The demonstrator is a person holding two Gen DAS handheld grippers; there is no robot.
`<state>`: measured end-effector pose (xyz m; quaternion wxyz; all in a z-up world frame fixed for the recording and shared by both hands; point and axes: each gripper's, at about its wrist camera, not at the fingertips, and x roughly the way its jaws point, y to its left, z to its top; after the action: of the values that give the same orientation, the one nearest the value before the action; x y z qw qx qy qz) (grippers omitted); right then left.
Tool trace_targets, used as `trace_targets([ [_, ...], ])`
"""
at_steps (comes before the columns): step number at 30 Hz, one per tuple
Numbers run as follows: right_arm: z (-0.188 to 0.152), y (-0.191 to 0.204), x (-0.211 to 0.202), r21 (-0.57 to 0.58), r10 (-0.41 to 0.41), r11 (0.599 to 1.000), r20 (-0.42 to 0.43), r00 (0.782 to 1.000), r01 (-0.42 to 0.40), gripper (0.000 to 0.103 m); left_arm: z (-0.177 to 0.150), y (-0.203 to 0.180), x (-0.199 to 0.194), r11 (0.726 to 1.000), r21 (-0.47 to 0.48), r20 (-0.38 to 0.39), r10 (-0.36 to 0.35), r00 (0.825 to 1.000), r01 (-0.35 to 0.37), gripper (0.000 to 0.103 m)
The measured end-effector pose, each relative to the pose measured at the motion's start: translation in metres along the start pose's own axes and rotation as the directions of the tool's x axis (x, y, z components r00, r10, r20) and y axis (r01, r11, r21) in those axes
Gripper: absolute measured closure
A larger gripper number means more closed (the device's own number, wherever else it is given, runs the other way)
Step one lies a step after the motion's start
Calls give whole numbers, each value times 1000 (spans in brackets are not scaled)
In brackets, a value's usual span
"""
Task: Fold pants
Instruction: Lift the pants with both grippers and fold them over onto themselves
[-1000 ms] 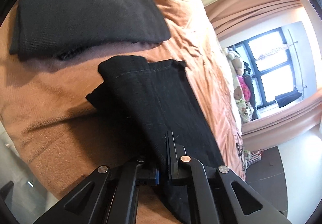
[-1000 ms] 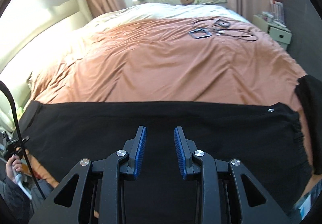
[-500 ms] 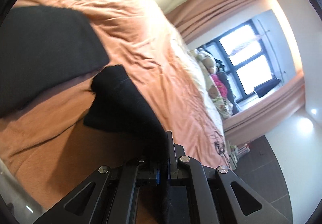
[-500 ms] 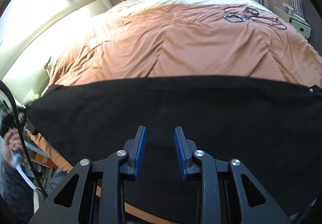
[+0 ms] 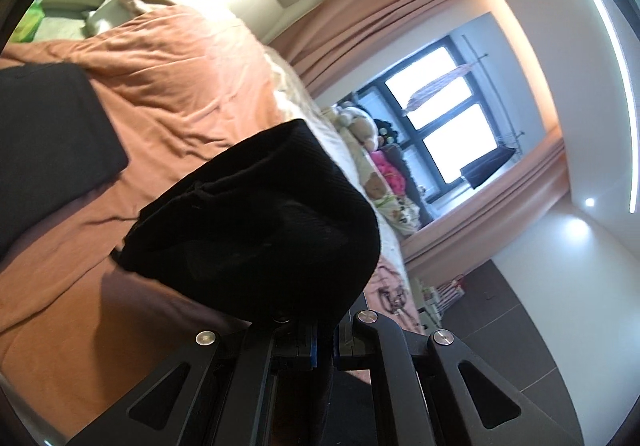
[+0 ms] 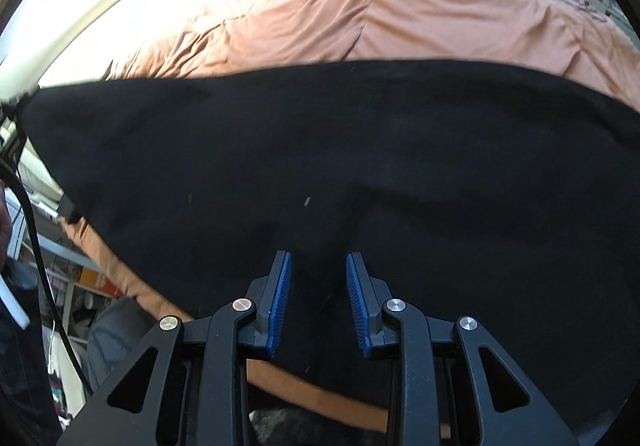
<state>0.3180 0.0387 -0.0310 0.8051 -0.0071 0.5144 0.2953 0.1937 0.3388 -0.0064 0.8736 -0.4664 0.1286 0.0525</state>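
Left wrist view: the left tongs are clamped tight on one end of the black pants, which bunch in a soft lump lifted off the orange bedspread and fill the frame's centre. A second dark cloth lies flat at 9 o'clock.

Right wrist view: the right tongs stand partly apart, holding nothing, with the pads just over the pants; contact cannot be told. The garment lies spread in a broad band across the bed, its near edge at 6 o'clock and its raised end at 9 o'clock.

Handling, as judged: the fabric is light, limp and non-fragile; it sags and folds under its own weight, so it will not keep a shape unsupported. A hold at a hem, seam or doubled edge should slip least; a pinch mid-panel would gather only one layer.
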Motion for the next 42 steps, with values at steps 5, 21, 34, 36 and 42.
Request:
trace_targets([
  [5, -5, -8, 2, 34, 30, 999, -26, 999, -29, 79, 1, -20, -2, 999, 27, 3, -43, 999, 43, 99],
  [21, 64, -24, 50, 78, -59, 995, -1, 998, 58, 82, -2, -19, -3, 998, -15, 24, -60, 998, 60, 99],
  [34, 127, -35, 107, 108, -131, 986, 9, 991, 129, 85, -7, 6, -8, 997, -78, 42, -22, 999, 25, 99],
  [36, 138, -35, 113, 114, -145, 983, 20, 989, 142, 85, -8, 8, -9, 997, -77, 45, -17, 999, 21, 99],
  [42, 155, -42, 123, 127, -148, 982, 30, 989, 143, 86, -12, 11, -10, 998, -65, 56, 16, 998, -13, 99],
])
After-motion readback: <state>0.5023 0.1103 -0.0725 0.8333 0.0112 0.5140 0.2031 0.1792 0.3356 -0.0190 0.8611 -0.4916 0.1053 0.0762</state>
